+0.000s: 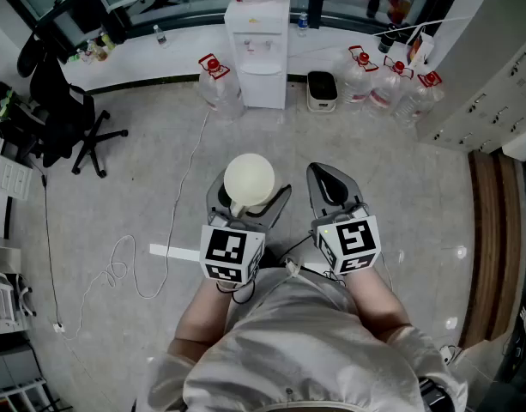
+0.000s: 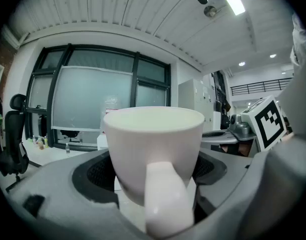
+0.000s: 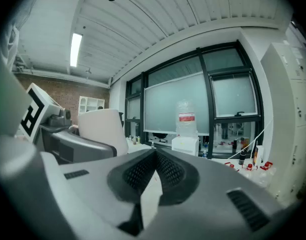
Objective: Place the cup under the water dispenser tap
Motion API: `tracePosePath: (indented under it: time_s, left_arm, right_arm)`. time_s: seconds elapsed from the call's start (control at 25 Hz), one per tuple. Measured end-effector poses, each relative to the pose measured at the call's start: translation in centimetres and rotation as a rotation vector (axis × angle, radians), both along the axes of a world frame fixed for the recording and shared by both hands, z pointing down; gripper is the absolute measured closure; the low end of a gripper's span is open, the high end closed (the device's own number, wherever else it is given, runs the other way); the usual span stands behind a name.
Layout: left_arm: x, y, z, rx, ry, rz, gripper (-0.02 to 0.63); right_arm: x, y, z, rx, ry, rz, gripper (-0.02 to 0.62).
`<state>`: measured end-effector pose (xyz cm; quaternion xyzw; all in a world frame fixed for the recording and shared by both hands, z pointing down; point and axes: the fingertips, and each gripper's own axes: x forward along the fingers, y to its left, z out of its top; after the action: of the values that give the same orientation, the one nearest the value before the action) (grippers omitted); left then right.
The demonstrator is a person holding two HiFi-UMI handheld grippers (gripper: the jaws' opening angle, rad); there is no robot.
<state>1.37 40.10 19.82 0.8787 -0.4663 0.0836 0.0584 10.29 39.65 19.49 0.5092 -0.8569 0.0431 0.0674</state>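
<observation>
The left gripper clamps the white cup upright between its fingers, handle toward the person. Beside it, the right gripper has its fingers closed on nothing. The water dispenser stands well ahead, flanked by water jugs. A white cable trails over the floor.

A: Cup?
B: Plain cream-white. Water dispenser white too.
A: Left gripper, right gripper?
B: Grey bodies, black dotted pads, cubes with black-and-white square markers.
A: Rest?
B: Floor pale grey, speckled. Chair black. Water jugs clear, red caps. Person's top off-white.
</observation>
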Motion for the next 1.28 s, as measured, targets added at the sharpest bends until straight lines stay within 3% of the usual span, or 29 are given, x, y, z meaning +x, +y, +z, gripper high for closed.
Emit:
tracePosePath:
  time_s: [0.84, 1.28]
  left_arm:
    - [0.8, -0.4, 2.5, -0.058, 0.005, -0.002, 0.163]
    - [-0.9, -7.6, 4.3, -0.063, 0.036, 0.004, 0.163]
  right_arm:
    - [1.4, -0.5, 2.1, -0.036, -0.042, 0.021, 0.568]
    - [0.0, -6.9, 4.2, -0.043, -0.004, 0.038, 0.568]
